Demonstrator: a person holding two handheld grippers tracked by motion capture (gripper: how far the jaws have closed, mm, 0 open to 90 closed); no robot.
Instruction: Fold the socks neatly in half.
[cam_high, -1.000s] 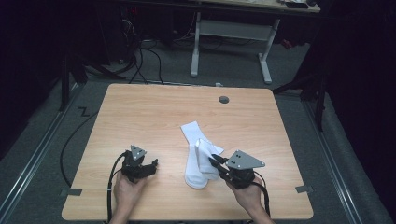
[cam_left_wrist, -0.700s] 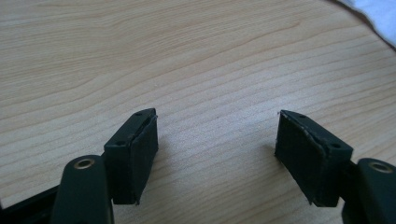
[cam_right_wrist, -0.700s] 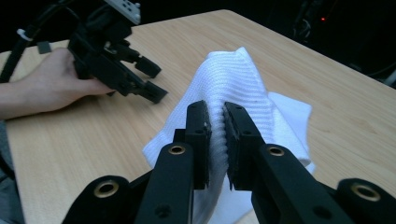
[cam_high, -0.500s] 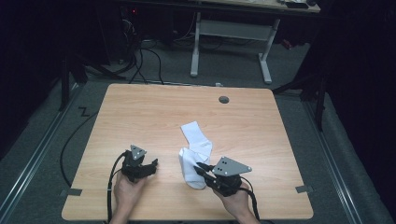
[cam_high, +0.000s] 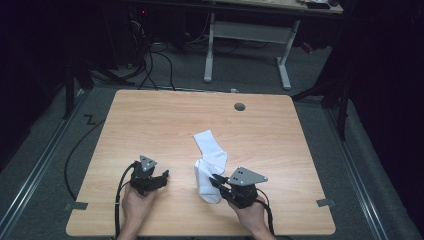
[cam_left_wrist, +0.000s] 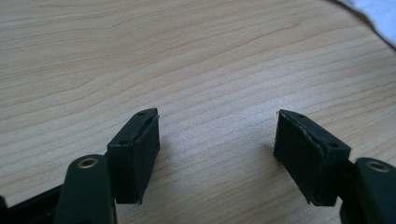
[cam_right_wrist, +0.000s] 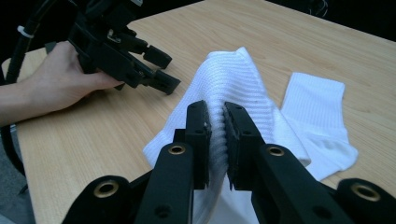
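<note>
Two white socks lie at the middle front of the wooden table (cam_high: 150, 120). The farther sock (cam_high: 209, 142) (cam_right_wrist: 320, 116) lies flat. The nearer ribbed sock (cam_high: 206, 182) (cam_right_wrist: 233, 79) is bunched up, and my right gripper (cam_high: 216, 180) (cam_right_wrist: 216, 119) is shut on a fold of it, lifting that fold slightly. My left gripper (cam_high: 163, 177) (cam_left_wrist: 217, 140) rests low over bare wood to the left of the socks, open with nothing between its pads. A corner of a sock (cam_left_wrist: 380, 14) shows at the top right of the left gripper view.
A round cable hole (cam_high: 240, 106) sits near the table's far edge. Grey tape tabs (cam_high: 76, 205) mark the front corners. Beyond the table stand white desk legs (cam_high: 207, 50) and floor cables (cam_high: 150, 55). The far half of the table is bare wood.
My right gripper has moved left and slightly down toward the front edge with the sock in it, bunching the sock. The left gripper has stayed put.
</note>
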